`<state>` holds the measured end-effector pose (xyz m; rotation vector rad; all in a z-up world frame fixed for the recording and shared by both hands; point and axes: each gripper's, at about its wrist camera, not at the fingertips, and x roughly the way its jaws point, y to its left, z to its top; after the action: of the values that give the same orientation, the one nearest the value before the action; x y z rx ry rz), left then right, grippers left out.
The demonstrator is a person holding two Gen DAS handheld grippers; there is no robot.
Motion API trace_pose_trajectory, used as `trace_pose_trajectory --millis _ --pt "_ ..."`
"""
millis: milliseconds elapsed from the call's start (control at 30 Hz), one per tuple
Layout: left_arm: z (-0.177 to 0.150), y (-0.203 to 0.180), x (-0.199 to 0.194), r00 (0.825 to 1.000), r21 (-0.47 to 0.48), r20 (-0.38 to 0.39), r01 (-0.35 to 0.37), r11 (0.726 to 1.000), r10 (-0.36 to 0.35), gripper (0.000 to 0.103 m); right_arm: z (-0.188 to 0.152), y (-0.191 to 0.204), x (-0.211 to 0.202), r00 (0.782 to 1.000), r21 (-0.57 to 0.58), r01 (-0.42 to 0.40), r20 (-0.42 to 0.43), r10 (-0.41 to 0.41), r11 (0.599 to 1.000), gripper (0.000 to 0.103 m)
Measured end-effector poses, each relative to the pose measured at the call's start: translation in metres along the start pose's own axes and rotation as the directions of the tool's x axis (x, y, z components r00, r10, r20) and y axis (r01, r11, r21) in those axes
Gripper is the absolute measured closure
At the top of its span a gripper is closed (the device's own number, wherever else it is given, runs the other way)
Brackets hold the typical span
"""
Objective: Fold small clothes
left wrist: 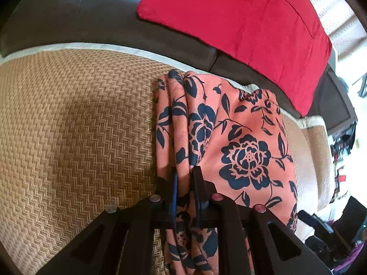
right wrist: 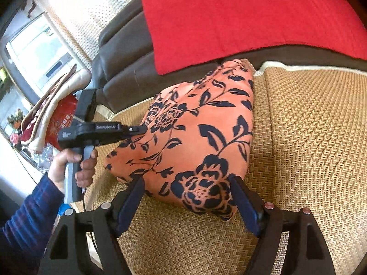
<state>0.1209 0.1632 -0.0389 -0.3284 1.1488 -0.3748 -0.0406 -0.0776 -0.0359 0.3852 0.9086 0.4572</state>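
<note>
An orange garment with dark blue flowers (left wrist: 240, 137) lies on a woven straw mat (left wrist: 68, 126); it also shows in the right wrist view (right wrist: 201, 137). My left gripper (left wrist: 184, 174) is shut on a bunched fold at the garment's left edge. In the right wrist view the left gripper (right wrist: 140, 130) reaches in from the left, held by a hand, and pinches the cloth's far left side. My right gripper (right wrist: 188, 183) is open, its fingers standing either side of the garment's near corner, not closed on it.
A red cushion (left wrist: 240, 23) leans on the dark brown sofa back (left wrist: 80, 18) behind the mat, seen too in the right wrist view (right wrist: 240, 18). Folded cloths and a red bag (right wrist: 57, 119) sit at the left, by a window.
</note>
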Motion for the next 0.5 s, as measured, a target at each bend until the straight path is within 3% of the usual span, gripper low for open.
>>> trace_pose_trajectory --millis 133,233,400,467,500 --pt "-0.008 -0.002 -0.015 0.995 0.015 0.021 -0.102 0.995 0.101 0.071 0.016 -0.022 0.007 0.998 0.084 -0.054 -0.035 0.057 0.995 0.022" --pt "-0.024 -0.034 -0.048 0.96 0.1 0.129 -0.263 0.96 0.25 0.072 0.026 -0.046 0.008 0.995 0.189 -0.091 -0.034 0.099 0.978 0.019" --pt "-0.062 -0.089 -0.077 0.936 0.223 0.254 -0.303 0.927 0.244 0.07 0.034 -0.089 0.024 0.977 0.367 -0.159 -0.073 0.199 0.916 0.016" --pt "-0.07 -0.098 -0.06 0.924 0.233 0.244 -0.349 0.908 0.293 0.07 0.039 -0.092 0.034 0.963 0.385 -0.197 -0.097 0.252 0.902 0.016" --pt "-0.074 -0.094 -0.045 0.925 0.228 0.203 -0.364 0.903 0.321 0.07 0.041 -0.092 0.039 0.954 0.4 -0.214 -0.11 0.278 0.891 0.016"
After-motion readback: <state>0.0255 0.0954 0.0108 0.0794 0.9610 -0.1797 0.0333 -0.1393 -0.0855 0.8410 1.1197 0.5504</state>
